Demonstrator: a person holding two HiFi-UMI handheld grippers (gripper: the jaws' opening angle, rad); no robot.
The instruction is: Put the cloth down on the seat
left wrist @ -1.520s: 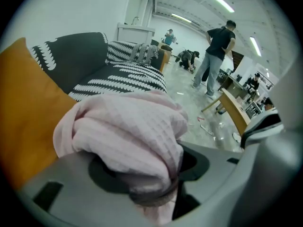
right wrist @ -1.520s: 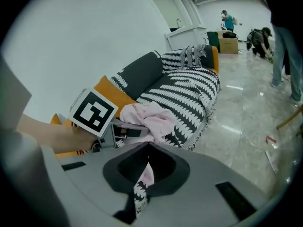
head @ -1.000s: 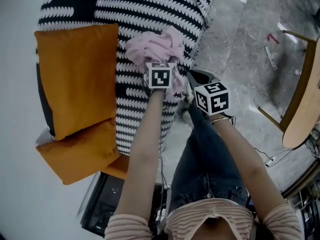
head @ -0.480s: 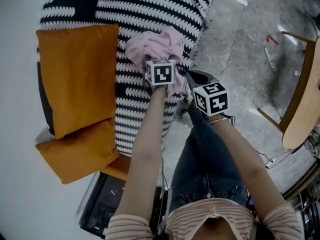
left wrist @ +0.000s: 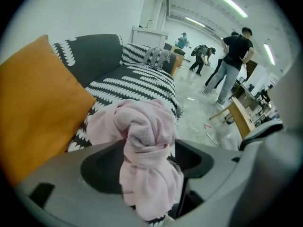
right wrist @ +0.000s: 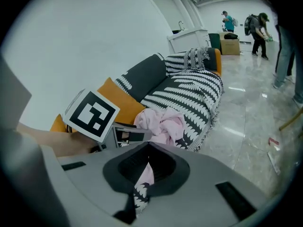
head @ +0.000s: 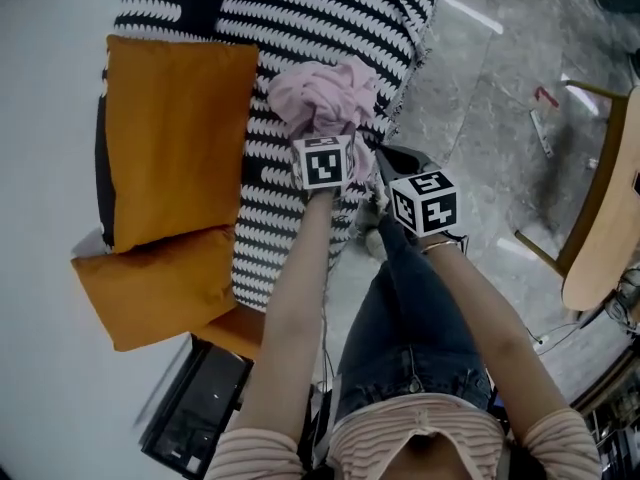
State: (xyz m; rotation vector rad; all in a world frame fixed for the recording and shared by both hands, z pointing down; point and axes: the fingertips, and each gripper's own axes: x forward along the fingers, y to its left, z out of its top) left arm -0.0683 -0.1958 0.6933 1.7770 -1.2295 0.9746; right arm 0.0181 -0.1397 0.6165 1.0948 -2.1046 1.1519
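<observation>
The left tool (head: pixel 322 146) stands wide open: its jaws have just been opening, and a twisted fold of the pink cloth (head: pixel 322 93) hangs loose between them, not pinched. The right tool (head: pixel 388 160), just beside it on the right, appears drawn nearly shut on nothing, though its own view leaves only a thin slit to judge by. Ahead of the left tool the rest of the cloth sits bunched on the seat (head: pixel 270 28), on the black-and-white cover near its front edge. The step in hand looks like the release, so the next move calls for drawing the left tool back without dragging that fold along. Counted: one cloth, two tools, and two orange cushions (head: pixel 170 138) to the left tool's left.
</observation>
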